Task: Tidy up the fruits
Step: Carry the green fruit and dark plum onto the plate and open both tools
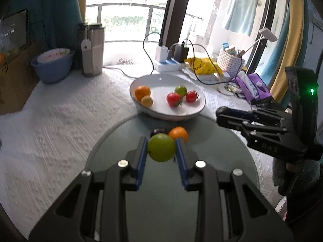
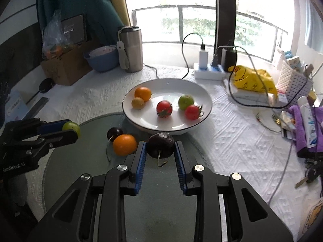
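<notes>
Two hand-held grippers are each pinching a fruit above the round glass mat (image 2: 80,171) on the desk (image 2: 232,141). The left hand-held gripper (image 1: 161,148) is clamping a green fruit (image 1: 161,150) between its blue pads, which are pressing on both sides of it. The right hand-held gripper (image 2: 160,147) is squeezing a dark cherry (image 2: 160,144), whose stem is hanging down between the fingers. On the mat, just in front of both, an orange (image 2: 124,144) and a second dark cherry (image 2: 114,133) are lying side by side, touching or nearly so. Beyond the mat, a white bowl (image 2: 173,84) is sitting with its near edge overlapping the glass. Inside it, an orange fruit (image 2: 143,93) and a small yellow one (image 2: 138,103) are resting together on the left, while two red tomatoes (image 2: 164,108) and a green fruit (image 2: 185,101) are grouped on the right. A steel tumbler (image 2: 131,48), a blue basin (image 2: 102,60) and a power strip (image 2: 209,72) are standing farther back near the window.
</notes>
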The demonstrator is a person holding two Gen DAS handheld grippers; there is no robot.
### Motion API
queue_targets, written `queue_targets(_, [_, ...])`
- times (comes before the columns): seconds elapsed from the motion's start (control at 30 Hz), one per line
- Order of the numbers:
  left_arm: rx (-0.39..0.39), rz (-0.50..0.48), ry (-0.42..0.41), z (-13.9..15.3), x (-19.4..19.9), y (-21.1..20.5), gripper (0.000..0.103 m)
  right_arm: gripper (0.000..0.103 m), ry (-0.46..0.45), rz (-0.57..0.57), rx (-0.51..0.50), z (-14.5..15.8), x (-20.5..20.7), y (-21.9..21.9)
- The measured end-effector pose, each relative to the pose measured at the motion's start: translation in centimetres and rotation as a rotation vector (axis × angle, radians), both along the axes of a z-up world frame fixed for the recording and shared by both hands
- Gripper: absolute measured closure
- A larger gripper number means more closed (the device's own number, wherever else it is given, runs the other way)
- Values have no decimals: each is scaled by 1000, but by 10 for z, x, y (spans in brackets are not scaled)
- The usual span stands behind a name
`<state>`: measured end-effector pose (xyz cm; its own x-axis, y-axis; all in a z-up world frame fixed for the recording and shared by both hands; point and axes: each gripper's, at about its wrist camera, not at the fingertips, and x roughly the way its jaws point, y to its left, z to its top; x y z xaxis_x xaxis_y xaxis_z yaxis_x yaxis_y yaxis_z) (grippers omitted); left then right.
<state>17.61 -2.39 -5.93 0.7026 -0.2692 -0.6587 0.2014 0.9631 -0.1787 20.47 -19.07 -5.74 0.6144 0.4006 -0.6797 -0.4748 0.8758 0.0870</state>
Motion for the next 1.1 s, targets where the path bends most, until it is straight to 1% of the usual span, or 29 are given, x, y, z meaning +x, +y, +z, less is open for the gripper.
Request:
queue_targets(0.17, [32,-7,-36,13,14,-1,73,72,-28,-20,4,9,4,-11])
queue_targets(0.37, [62,-25,-59,18,30,-1,73,72,-46,-43,3,15,12,-20])
queue_targets(0.8, [83,-74,-61,16,59,-11,73,72,-53,-49,0,17,31,-20])
queue_targets(1.1, [75,-92,-29,4,78,-20,73,72,-33,-50,5,9,52,-19])
